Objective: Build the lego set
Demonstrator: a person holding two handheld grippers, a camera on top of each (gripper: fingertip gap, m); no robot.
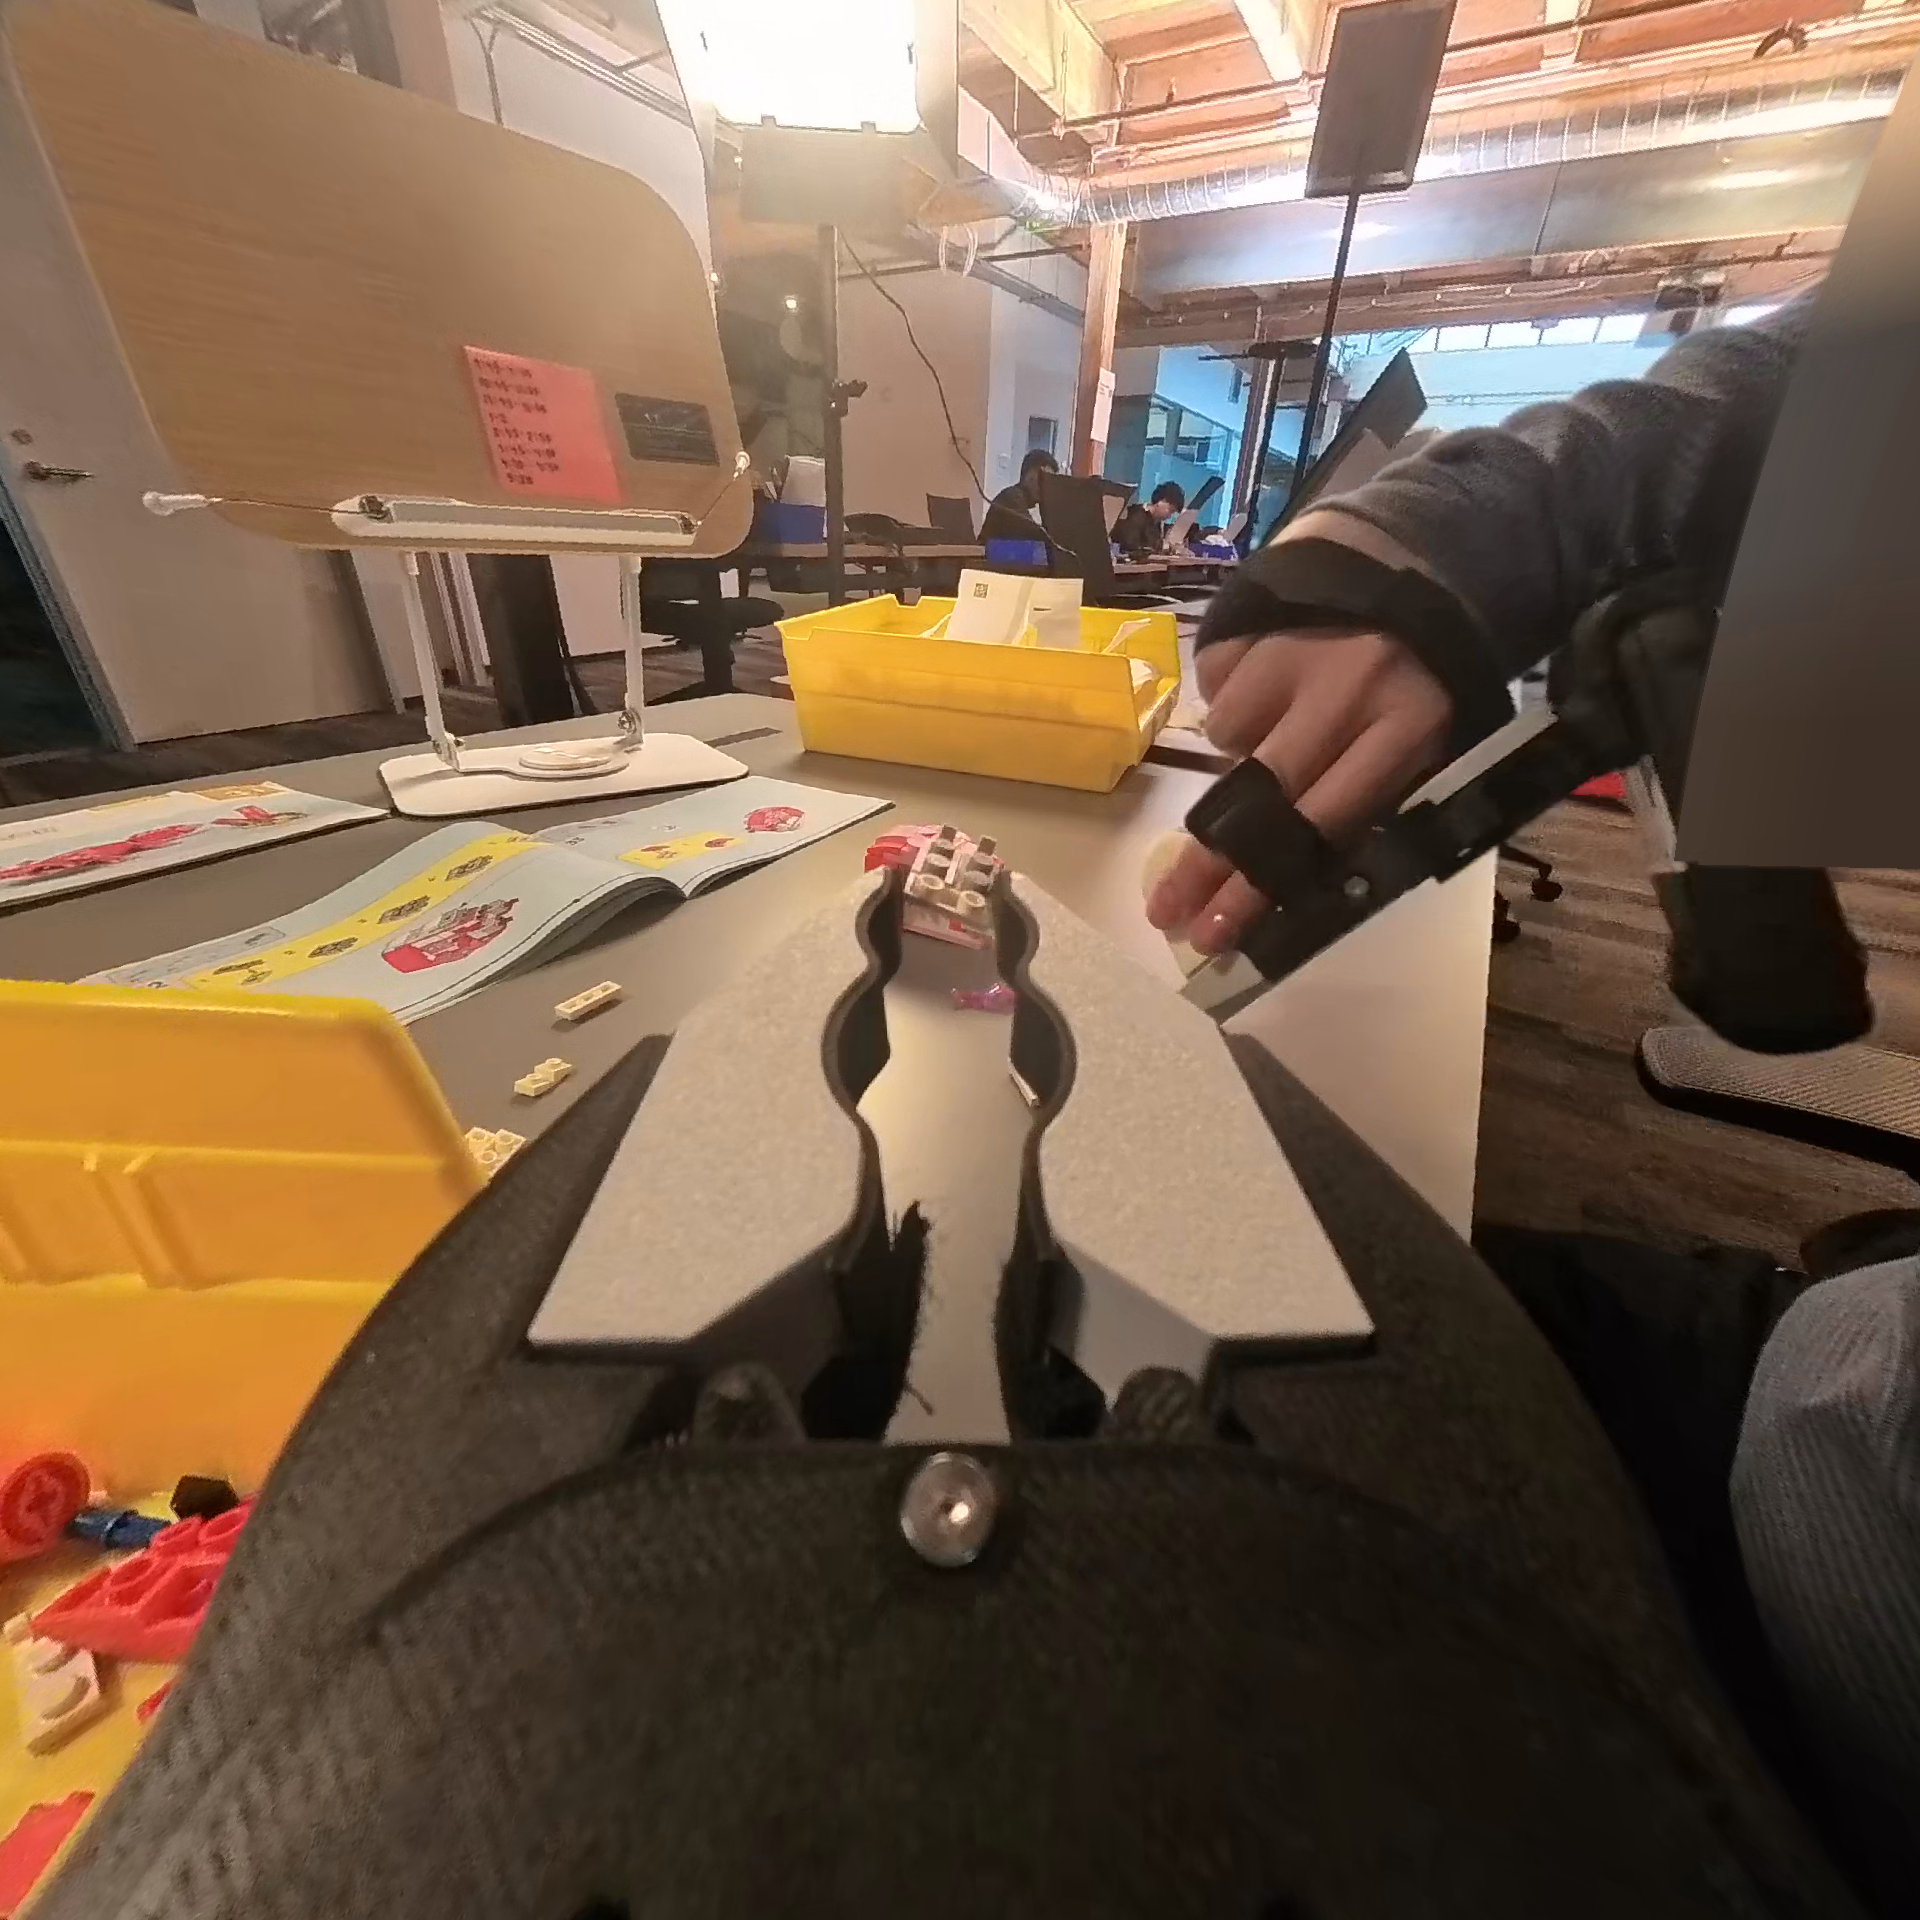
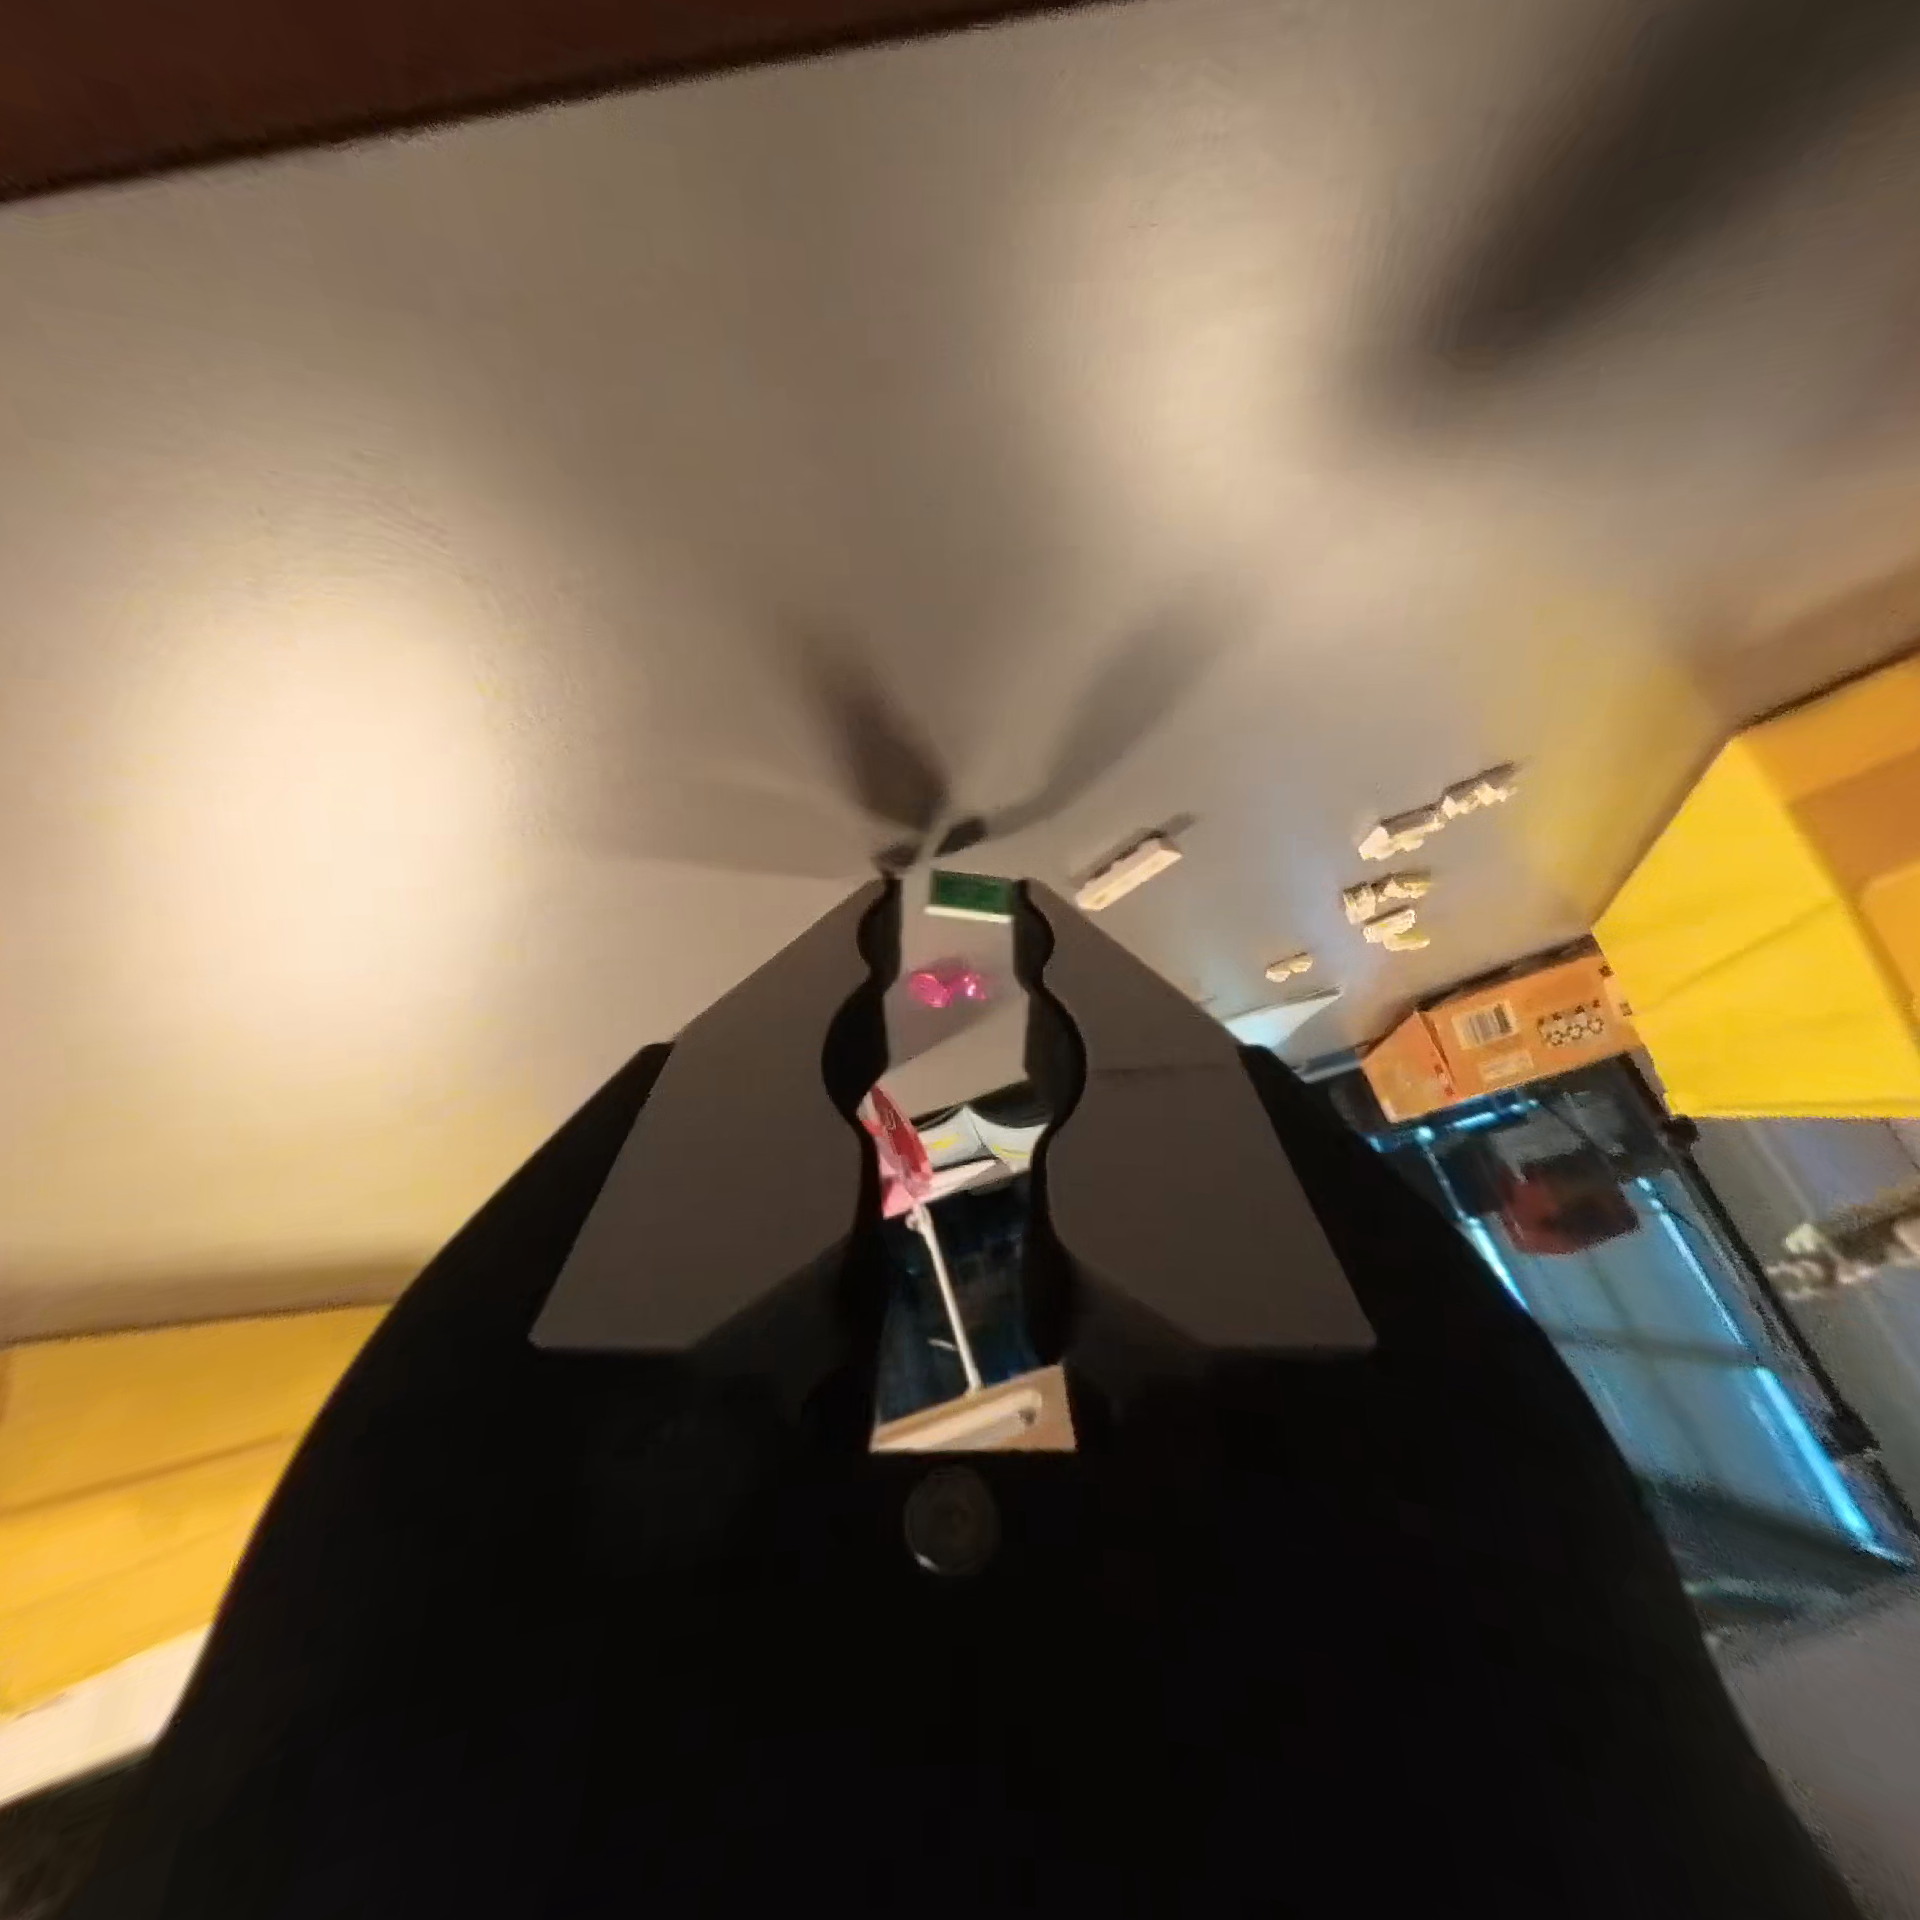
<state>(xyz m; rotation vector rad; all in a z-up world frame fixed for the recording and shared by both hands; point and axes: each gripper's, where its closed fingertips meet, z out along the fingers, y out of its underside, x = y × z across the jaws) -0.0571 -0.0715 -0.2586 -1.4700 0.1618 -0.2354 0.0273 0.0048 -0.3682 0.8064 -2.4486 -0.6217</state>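
Left gripper (image 1: 940, 896) clamps small brick build (image 1: 951, 883) at tips. Right gripper (image 2: 956, 899), part open, straddles green tile (image 2: 970, 896) on table (image 2: 520, 520); right pad touching, left gap.

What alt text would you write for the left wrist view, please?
The left tool grips a small red, pink and grey toy-brick assembly above a grey table. An open instruction booklet lies left, a yellow plastic bin behind, and a hand with the other tool reaches in from the right.
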